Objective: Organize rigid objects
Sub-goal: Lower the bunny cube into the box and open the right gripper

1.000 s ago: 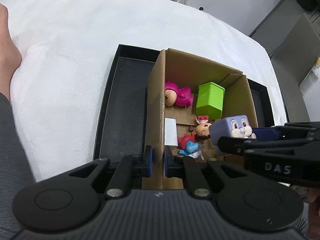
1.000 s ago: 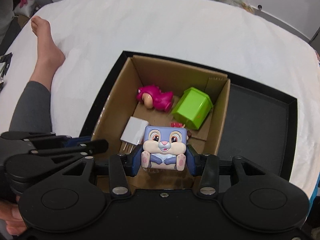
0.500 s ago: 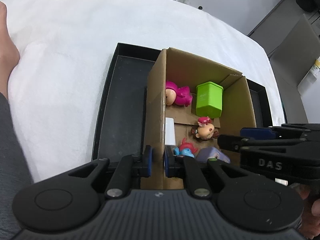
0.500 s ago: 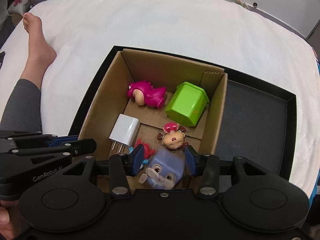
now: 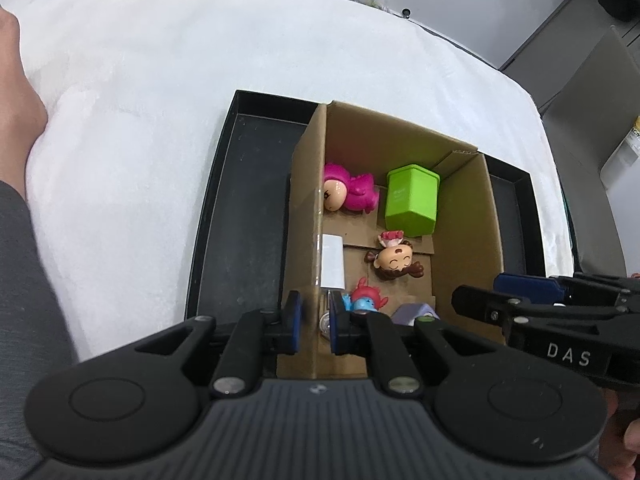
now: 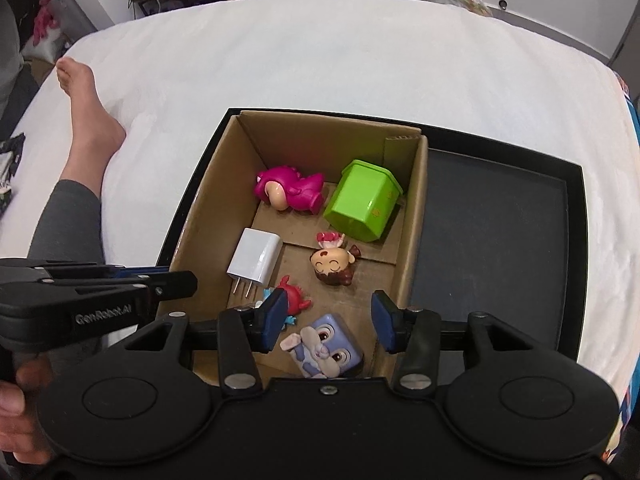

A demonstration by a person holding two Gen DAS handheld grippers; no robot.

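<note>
The right tool [image 6: 326,326] was opening, empty; the bunny [image 6: 326,350] lay below it in the box [image 6: 412,216]. The left tool [image 5: 316,320] clamped the box wall; releasing could shift it.

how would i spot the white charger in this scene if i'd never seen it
Find the open cardboard box standing in the black tray on the white bed. The white charger lies flat on the box floor against its left wall, metal prongs pointing toward the camera. It is the only plain white block among coloured toys.
</note>
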